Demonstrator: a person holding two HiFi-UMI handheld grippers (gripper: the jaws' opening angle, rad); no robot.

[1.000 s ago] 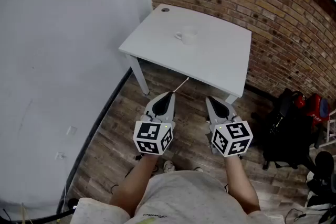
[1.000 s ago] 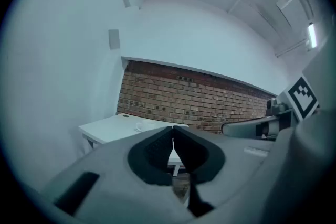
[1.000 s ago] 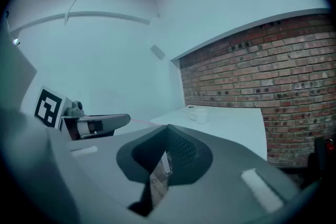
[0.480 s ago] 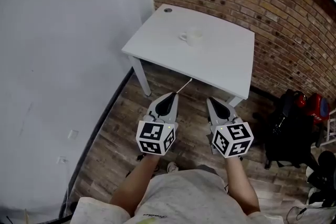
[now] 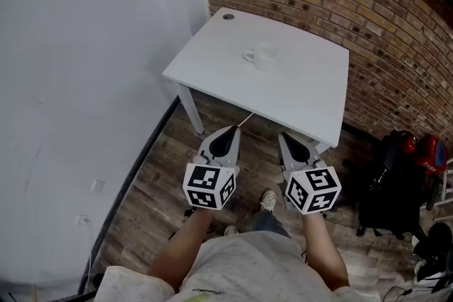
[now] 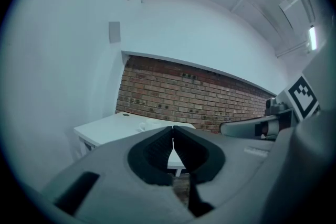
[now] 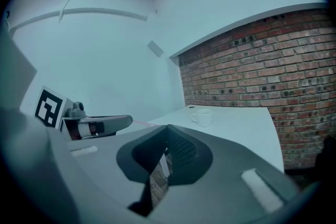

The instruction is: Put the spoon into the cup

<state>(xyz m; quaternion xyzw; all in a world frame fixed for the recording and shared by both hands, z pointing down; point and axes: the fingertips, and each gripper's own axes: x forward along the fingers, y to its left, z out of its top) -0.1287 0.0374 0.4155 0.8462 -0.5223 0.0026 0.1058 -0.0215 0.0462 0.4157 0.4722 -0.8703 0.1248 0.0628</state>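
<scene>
While a rough red brick wall (image 5: 368, 3) backs the smooth white square table (image 5: 297, 95), the left gripper (image 5: 232, 128) and right gripper (image 5: 283, 134) hover short of it. Their jaws are closed. A round white cup (image 5: 263, 56) sits on the tabletop. The left jaws pinch a thin pale spoon (image 5: 245, 118), and the right hold nothing.

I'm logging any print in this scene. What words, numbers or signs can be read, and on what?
No legible text anywhere.
Cubes on left gripper and right gripper: black-and-white square markers, no letters.
Shirt: small script, too blurred to read.
Cup, spoon: no print visible.
</scene>
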